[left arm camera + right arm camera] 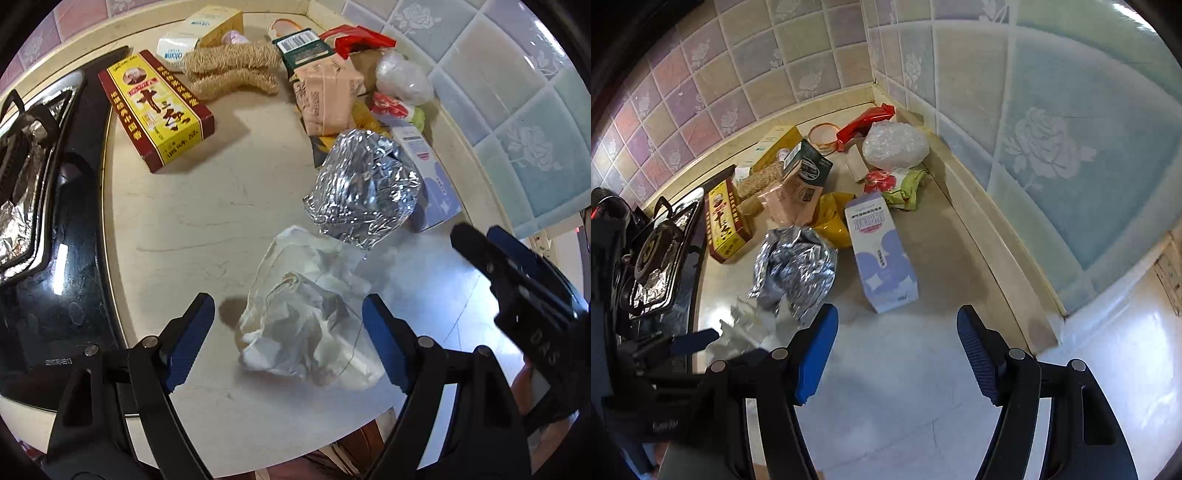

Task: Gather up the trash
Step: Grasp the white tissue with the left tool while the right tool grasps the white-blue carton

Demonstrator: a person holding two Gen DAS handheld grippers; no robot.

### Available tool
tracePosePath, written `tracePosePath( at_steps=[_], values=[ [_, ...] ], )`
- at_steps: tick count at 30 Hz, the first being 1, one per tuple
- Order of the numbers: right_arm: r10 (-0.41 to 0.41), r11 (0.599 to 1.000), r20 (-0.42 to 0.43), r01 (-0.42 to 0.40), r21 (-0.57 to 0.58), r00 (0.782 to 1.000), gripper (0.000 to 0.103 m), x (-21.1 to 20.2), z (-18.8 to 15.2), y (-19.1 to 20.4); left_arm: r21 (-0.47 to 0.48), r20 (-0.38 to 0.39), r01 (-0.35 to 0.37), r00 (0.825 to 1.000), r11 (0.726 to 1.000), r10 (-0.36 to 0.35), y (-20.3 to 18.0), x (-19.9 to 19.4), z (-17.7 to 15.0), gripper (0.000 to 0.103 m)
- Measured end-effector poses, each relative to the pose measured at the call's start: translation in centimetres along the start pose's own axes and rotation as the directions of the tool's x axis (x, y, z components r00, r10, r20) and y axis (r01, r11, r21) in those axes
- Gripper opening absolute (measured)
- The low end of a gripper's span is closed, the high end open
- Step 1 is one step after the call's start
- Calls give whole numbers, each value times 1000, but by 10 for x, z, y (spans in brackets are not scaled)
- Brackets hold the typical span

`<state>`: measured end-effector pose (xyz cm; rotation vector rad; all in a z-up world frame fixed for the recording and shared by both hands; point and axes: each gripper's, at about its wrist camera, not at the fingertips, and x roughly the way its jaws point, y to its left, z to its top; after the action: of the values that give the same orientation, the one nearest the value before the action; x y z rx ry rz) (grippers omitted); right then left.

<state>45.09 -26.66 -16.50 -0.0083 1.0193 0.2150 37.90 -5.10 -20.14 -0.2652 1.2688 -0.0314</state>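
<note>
The left gripper (288, 343) is spread wide around the crumpled plastic bag (306, 325) on the counter (207, 229) — the right gripper (897, 354) is spread too, holding nothing. The thin bag could slip out — it's floppy.

Black fingers (192, 332), ribbed blue pads (816, 354), silver pivot screws.

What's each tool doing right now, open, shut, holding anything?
Left tool: open, straddling the crumpled white plastic bag, not clamped on it.
Right tool: open, holding nothing, above bare countertop.
</note>
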Motion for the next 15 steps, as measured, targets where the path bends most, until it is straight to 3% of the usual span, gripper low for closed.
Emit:
tracePosePath(
  at_steps=[3,5,7,11,13,14,15],
  values=[
    [-11,1000,-8,11,-12,1000,69,17,10,3,1,9,-7,1000,1000,7,-1,4,-1,80],
    [-14,1000,-16,14,-17,1000,64,28,15,3,1,10,-9,1000,1000,9,-2,6,-1,74],
    [-16,1000,-35,16,-25,999,57,39,20,3,5,20,-17,1000,1000,17,-4,6,-3,60],
    [-6,1000,-65,4,-31,998,42,54,26,3,-3,17,-1,1000,1000,1,-2,4,-7,52],
    [-8,999,-56,6,-33,998,41,56,26,4,-6,30,3,1000,1000,-3,-2,0,-10,42],
    [-7,999,-54,5,-35,999,41,56,26,5,-5,42,0,999,1000,0,-2,-3,-11,29],
    [-8,999,-50,6,-35,999,40,56,25,6,-2,53,6,999,1000,-6,-1,-7,-12,27]
  ],
)
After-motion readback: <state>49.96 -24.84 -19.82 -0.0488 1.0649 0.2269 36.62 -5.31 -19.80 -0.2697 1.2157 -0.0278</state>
